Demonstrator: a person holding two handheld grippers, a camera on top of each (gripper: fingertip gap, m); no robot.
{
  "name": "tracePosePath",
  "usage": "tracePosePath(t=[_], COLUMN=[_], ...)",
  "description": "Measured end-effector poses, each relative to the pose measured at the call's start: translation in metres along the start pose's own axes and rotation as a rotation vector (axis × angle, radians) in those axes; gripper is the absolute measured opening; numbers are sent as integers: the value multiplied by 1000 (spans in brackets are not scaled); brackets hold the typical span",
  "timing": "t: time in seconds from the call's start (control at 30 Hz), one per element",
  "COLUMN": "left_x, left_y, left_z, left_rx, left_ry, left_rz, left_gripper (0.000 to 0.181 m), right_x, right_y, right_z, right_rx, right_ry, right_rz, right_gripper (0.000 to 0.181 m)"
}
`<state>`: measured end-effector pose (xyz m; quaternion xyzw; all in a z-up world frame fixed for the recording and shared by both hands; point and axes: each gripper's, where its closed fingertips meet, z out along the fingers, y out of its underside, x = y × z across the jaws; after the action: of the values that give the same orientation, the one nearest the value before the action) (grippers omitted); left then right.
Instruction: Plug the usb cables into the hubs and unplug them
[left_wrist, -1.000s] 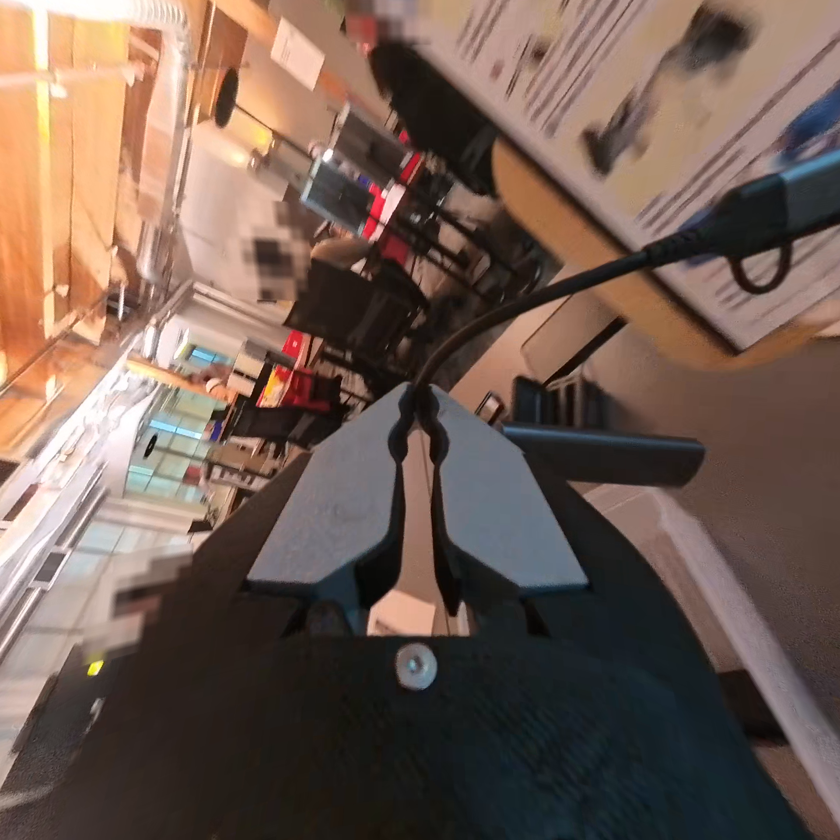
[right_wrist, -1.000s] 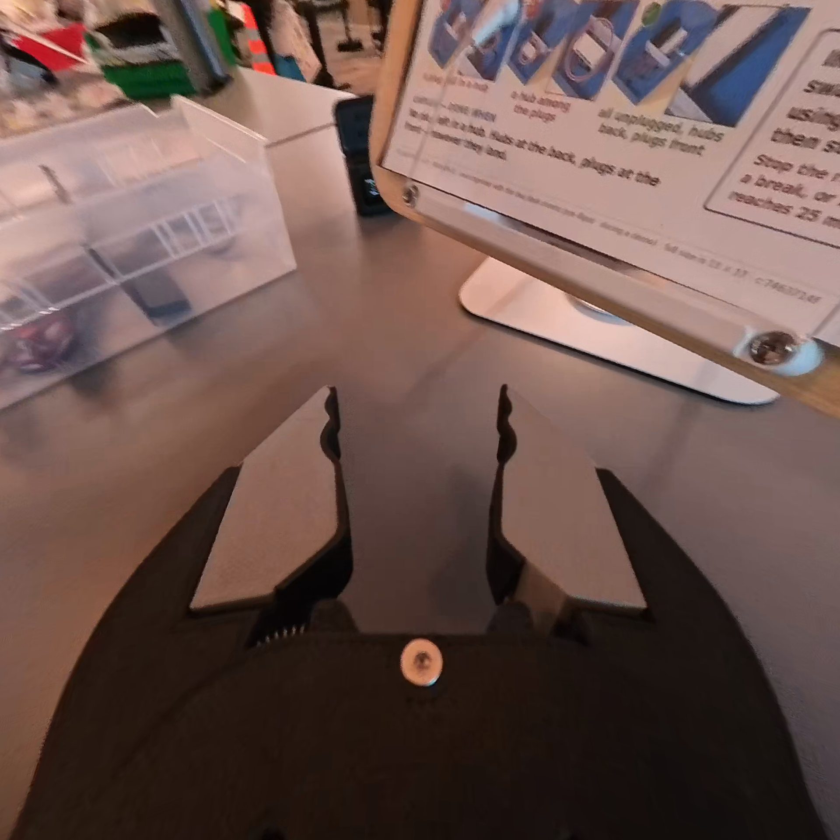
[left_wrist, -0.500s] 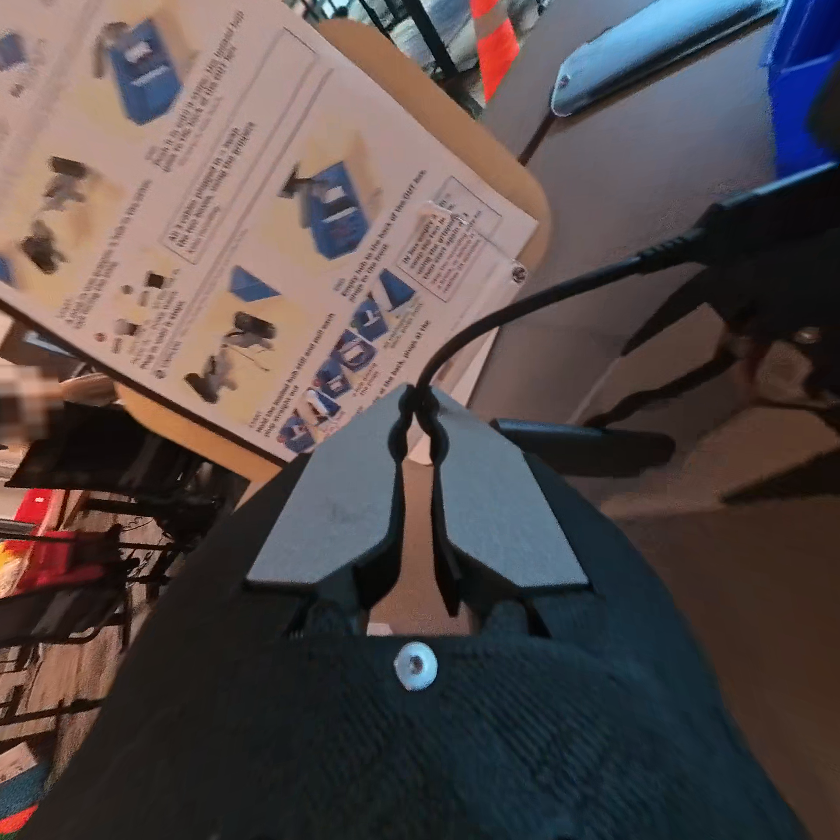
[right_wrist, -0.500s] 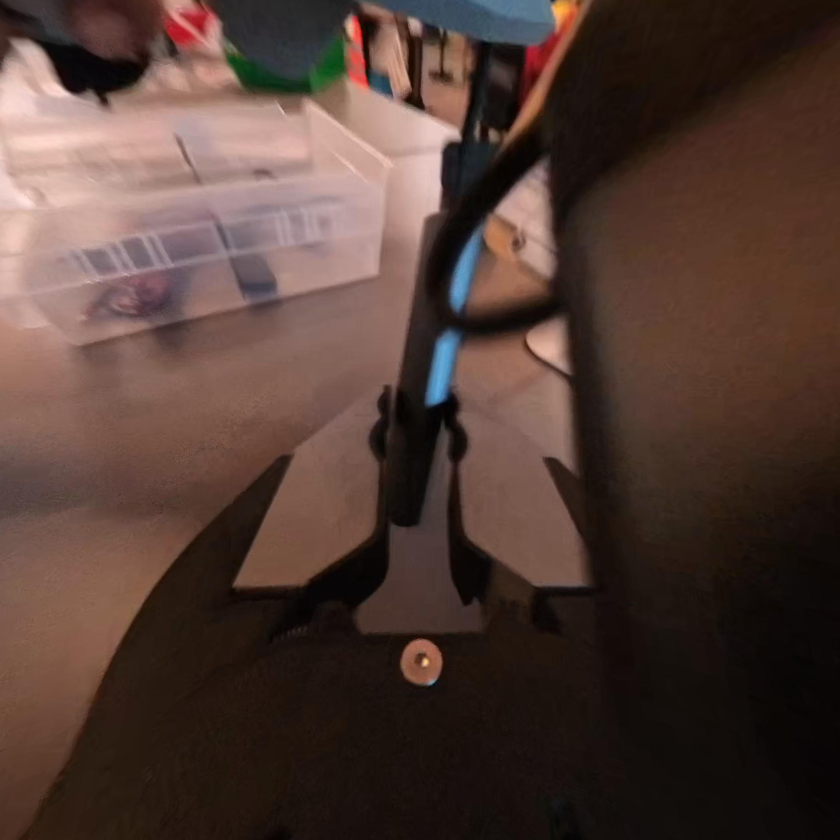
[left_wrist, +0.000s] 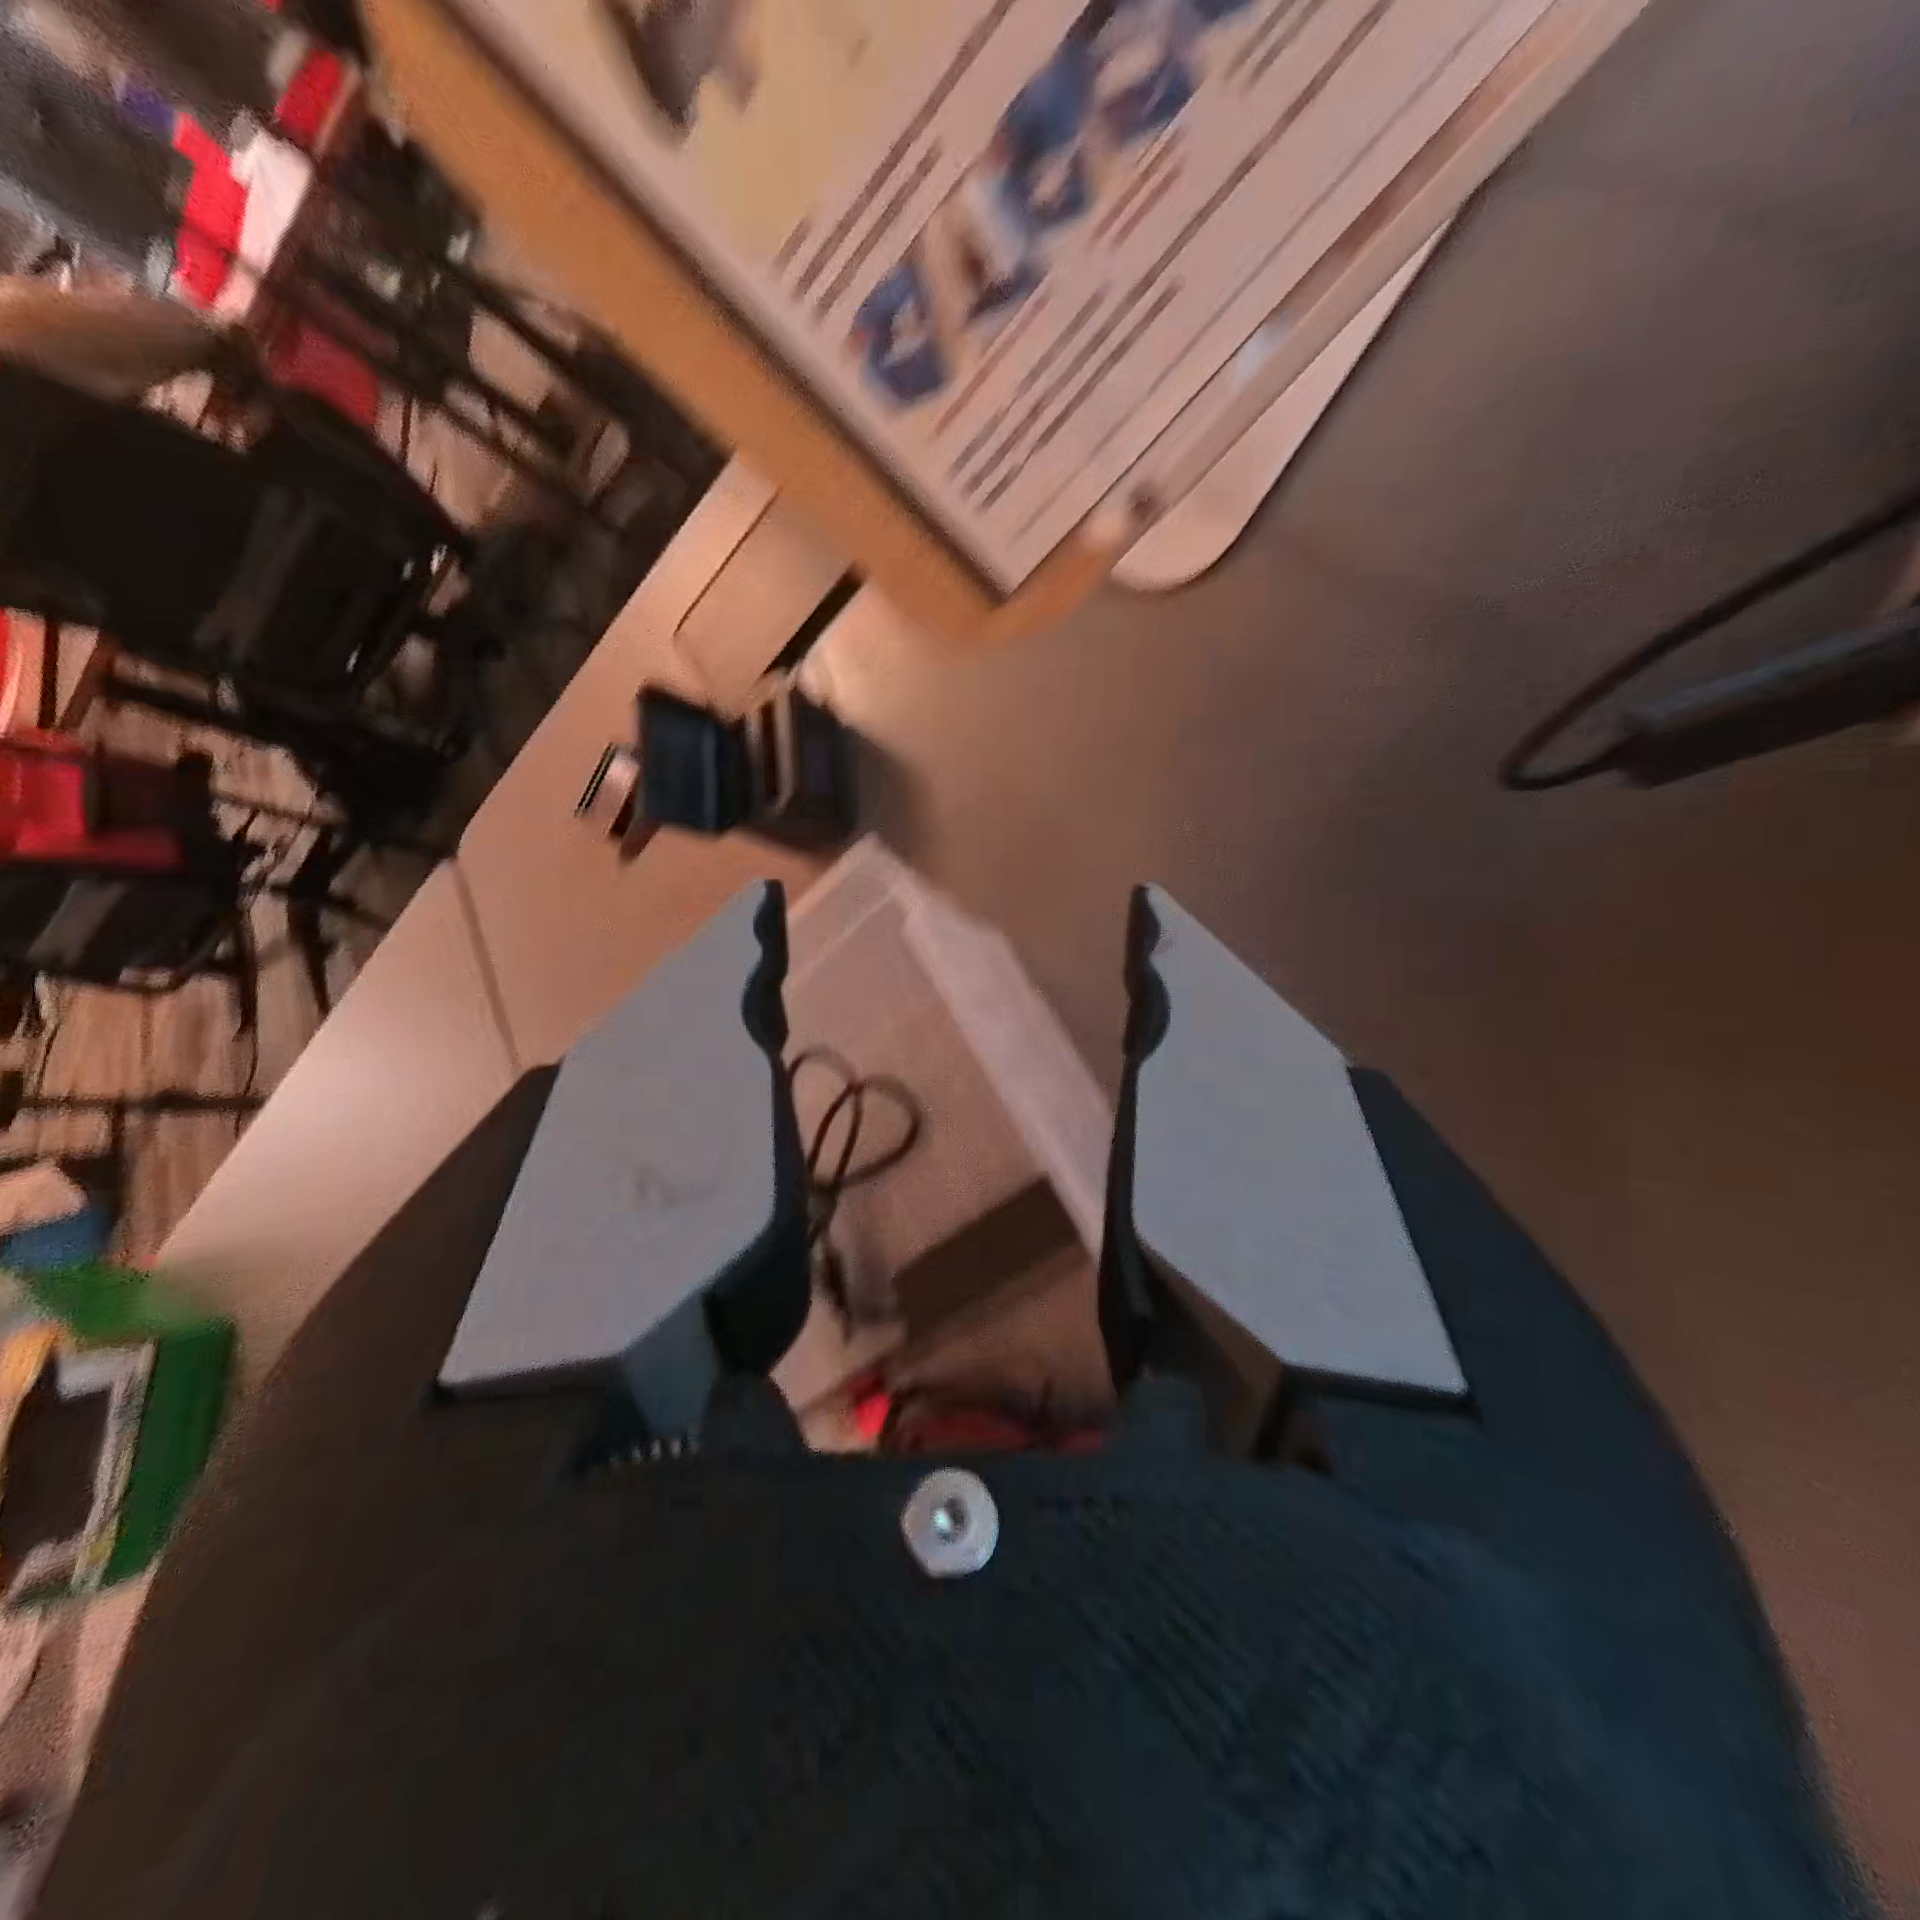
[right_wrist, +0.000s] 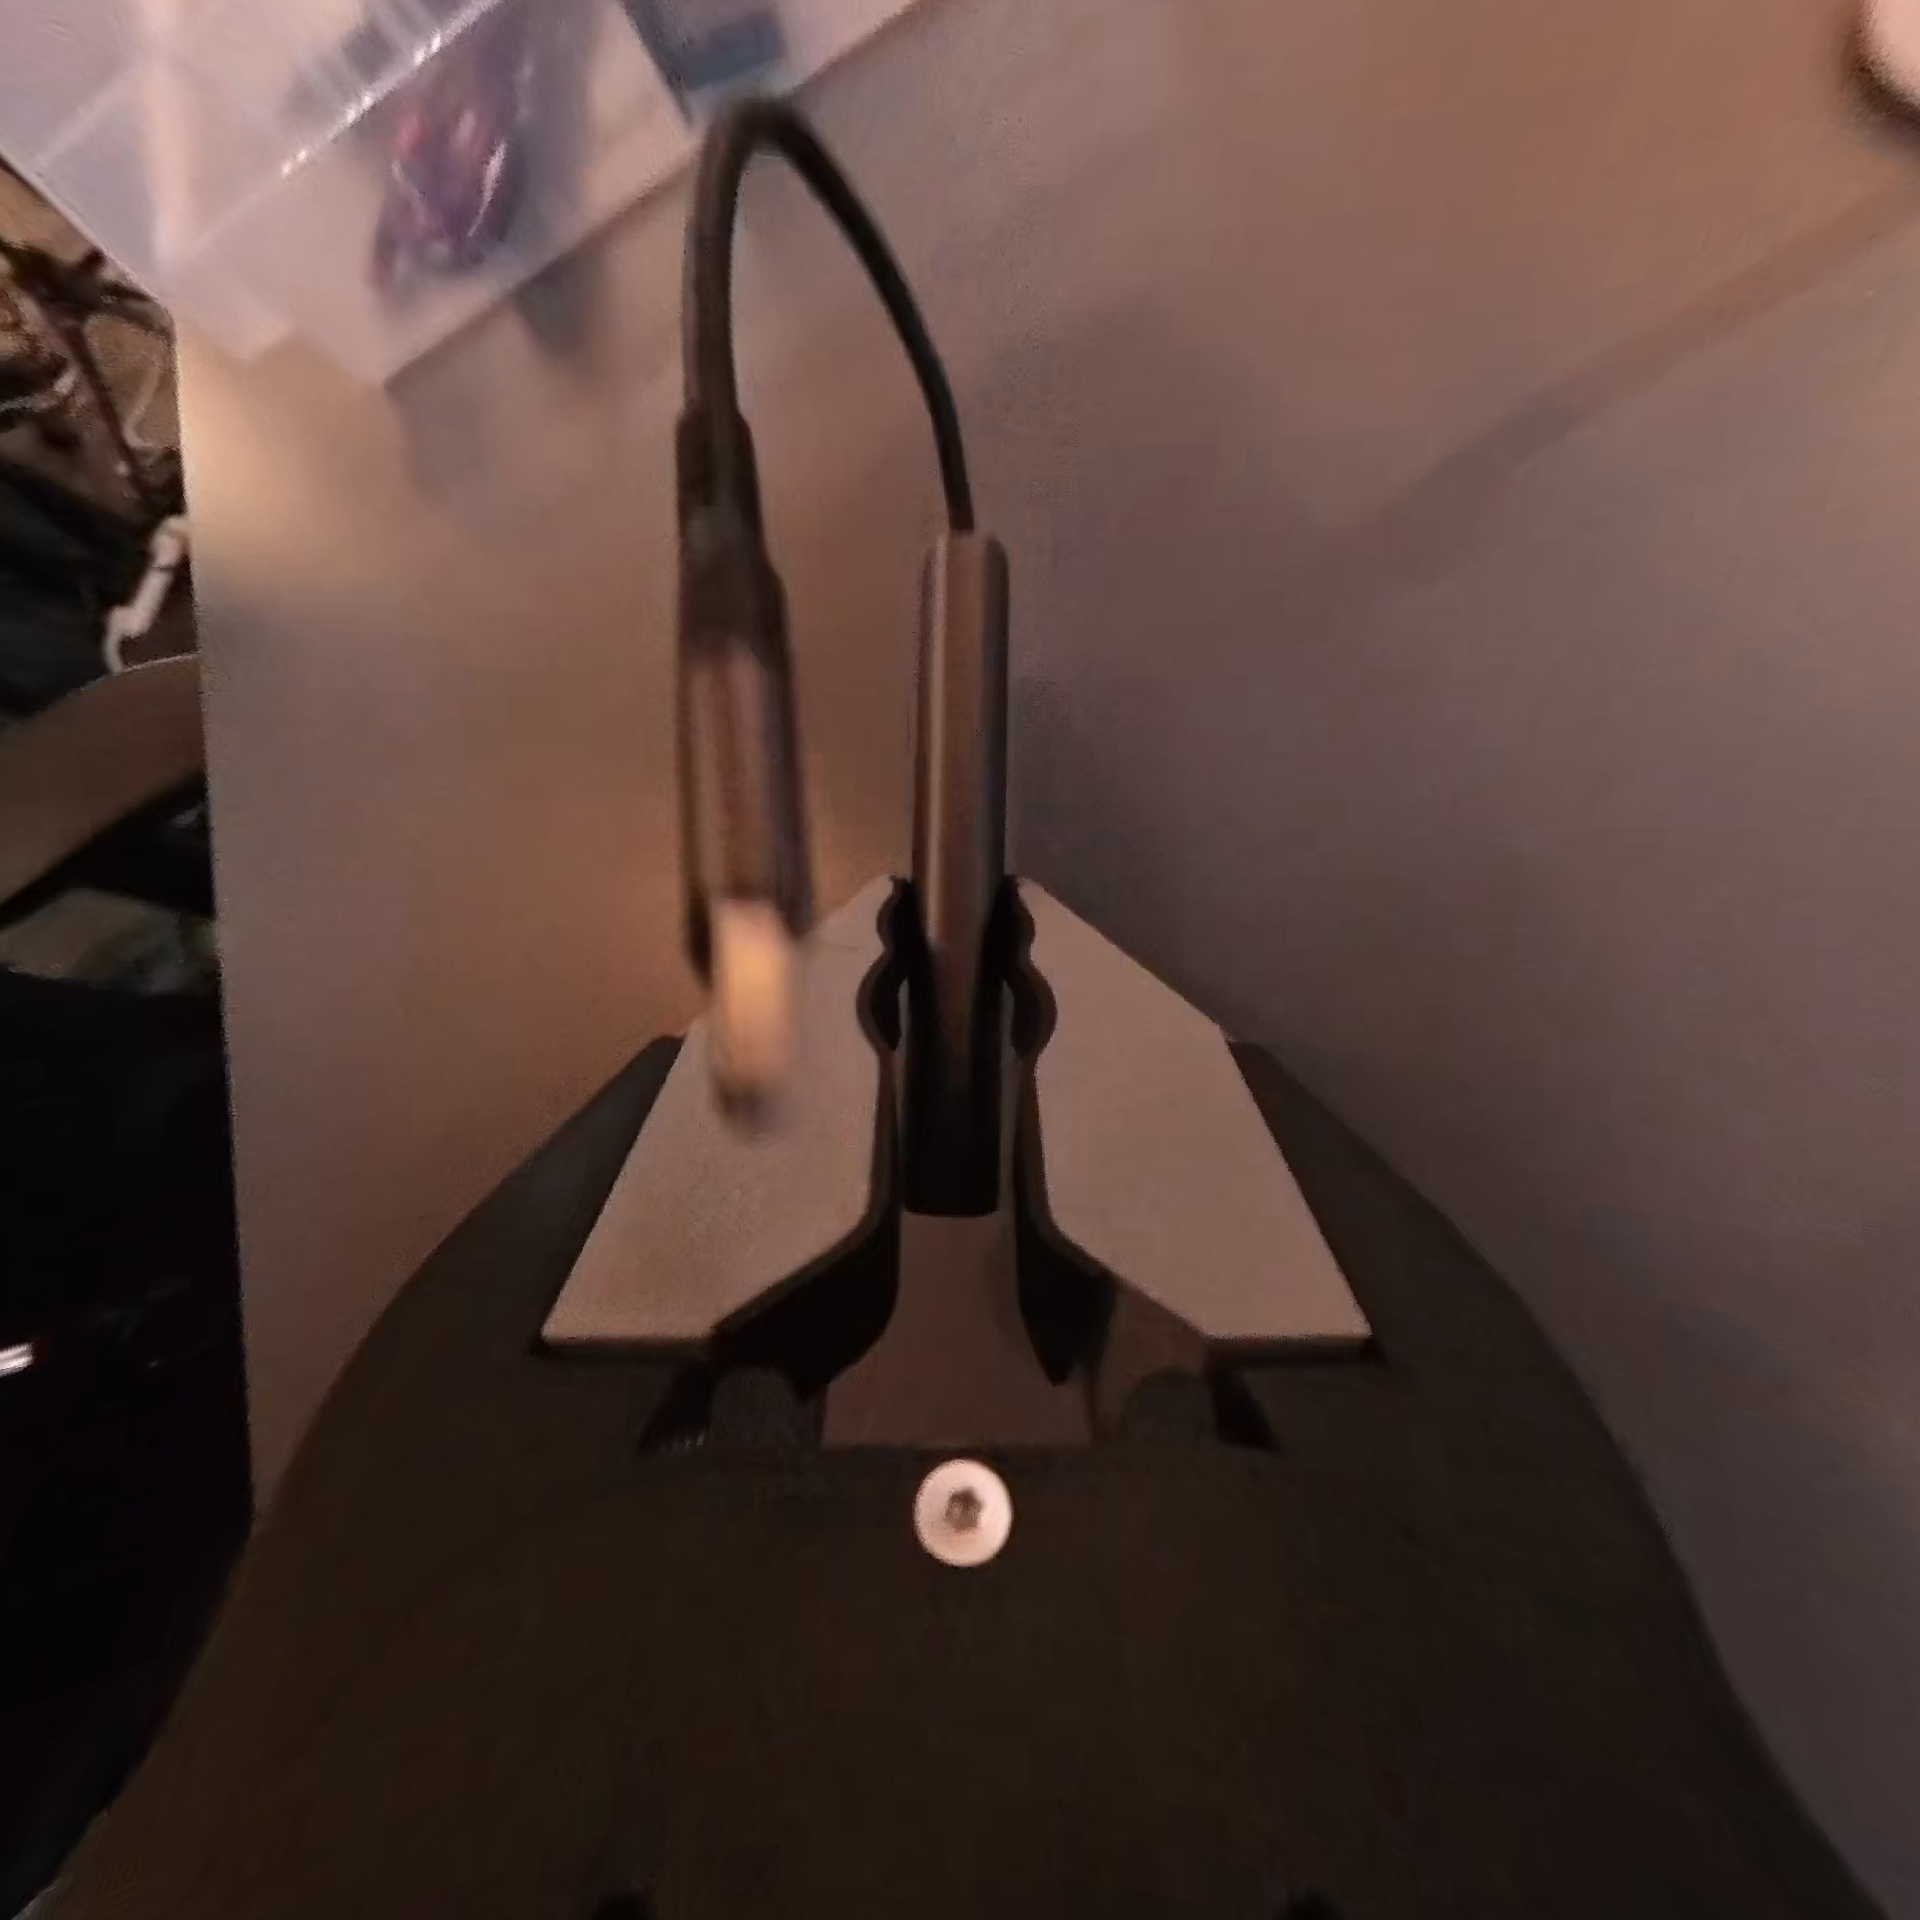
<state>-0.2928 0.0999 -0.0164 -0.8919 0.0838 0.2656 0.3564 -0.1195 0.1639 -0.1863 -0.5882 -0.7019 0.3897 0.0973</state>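
Note:
My right gripper (right_wrist: 956, 904) is shut on a slim dark grey hub (right_wrist: 961, 727) that stands edge-on between the pads and juts out forward. A black cable (right_wrist: 831, 208) loops from the hub's far end to a USB plug (right_wrist: 743, 810), which hangs free and blurred at the left of the fingers. My left gripper (left_wrist: 951, 904) is open with nothing between its fingers. It hovers over a clear plastic box (left_wrist: 935, 987). In the left wrist view the dark hub (left_wrist: 1787, 686) and its cable loop (left_wrist: 1621, 675) show at the right edge.
The clear box holds coiled cables (left_wrist: 852, 1132) and also shows in the right wrist view (right_wrist: 343, 187). An instruction board (left_wrist: 1039, 260) on a white base stands on the grey table (left_wrist: 1455, 935). A small black device (left_wrist: 686, 774) sits near the table edge. A green box (left_wrist: 135, 1434) is at the left. Across from one pair of fingers to the other is roughly 25 centimetres.
My left gripper was shut on the thin black cable and has opened and let it go. My right gripper has closed on the hub. Both views have swung.

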Motion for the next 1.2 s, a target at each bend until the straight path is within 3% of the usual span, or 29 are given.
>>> tracePosePath(t=[0.13, 0.33, 0.5, 0.67, 0.87, 1.03, 1.13, 1.2], left_x=[-48, -60, -55, -28, -14, -20, -27, -25], left_y=[78, 188, 252, 283, 284, 271, 274, 284], left_z=[-22, -31, -21, -26, -28, -7, 6, 11], left_rx=[-174, -411, -536, -620, -634, -605, -615, -661], left_ry=[-44, -18, 45, 174, 245, 234, 205, 204], left_rz=[-88, -151, -284, -263, -127, -232, -311, -311], left_gripper=[71, 68, 71, 44, 55, 63, 60, 48], right_x=[-12, 10, 26, 34, 34, 36, 37, 37], right_y=[8, -6, -12, -13, -14, -12, -13, -14], right_z=[4, -6, -12, -13, -13, -13, -15, -16], right_rx=[-48, 42, 98, 103, 106, 93, 99, 107], right_ry=[-105, 24, 112, 165, 174, 193, 206, 204], right_rz=[46, 37, 44, 34, 26, 18, 13, 14], right_gripper=[13, 27, 25, 24, 24, 21, 20, 20])
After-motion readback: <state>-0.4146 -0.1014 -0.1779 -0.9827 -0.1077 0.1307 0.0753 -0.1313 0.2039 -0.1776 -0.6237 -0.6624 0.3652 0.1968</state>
